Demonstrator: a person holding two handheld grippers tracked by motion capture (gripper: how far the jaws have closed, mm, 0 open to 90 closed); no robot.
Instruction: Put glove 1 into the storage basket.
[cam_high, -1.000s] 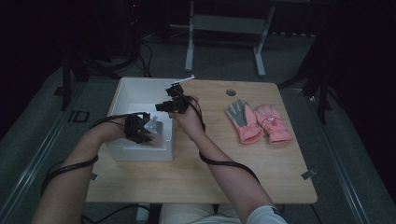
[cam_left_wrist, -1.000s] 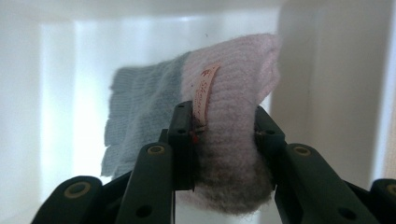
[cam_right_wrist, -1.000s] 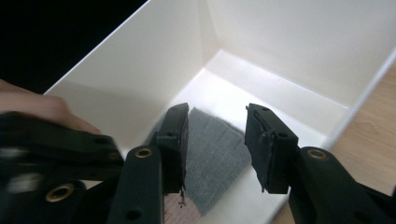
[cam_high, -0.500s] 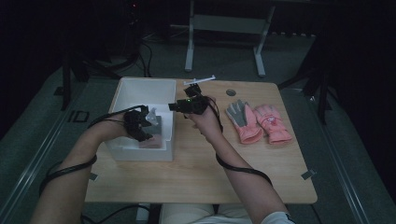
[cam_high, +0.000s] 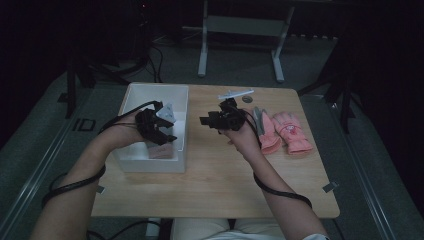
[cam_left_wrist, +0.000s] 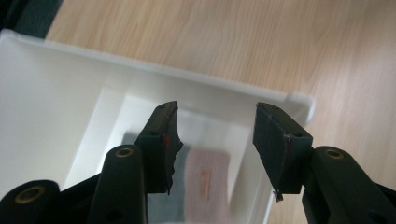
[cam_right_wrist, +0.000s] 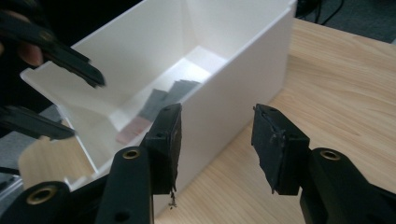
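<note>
A white rectangular plastic box (cam_high: 181, 131) stands at the left edge of the light wooden desk (cam_high: 215, 180), reaching toward the far left corner. On its bottom lie flat folded pieces of cloth: a pale pink one (cam_left_wrist: 207, 179) with a small mark in the middle, and dark grey ones (cam_right_wrist: 164, 98) just beside it.

The left gripper (cam_high: 161, 131) hovers above the near part of the box. Its jaws have just been opening and now stand moderately apart, with nothing between them; the pink cloth is seen below, through the gap.

The right gripper (cam_high: 209, 120) hangs over the middle of the desk, just right of the box. Its jaws have also just been opening, and it holds nothing.

A pair of pink knitted gloves (cam_high: 285, 132) with grey parts lies near the far right corner.
</note>
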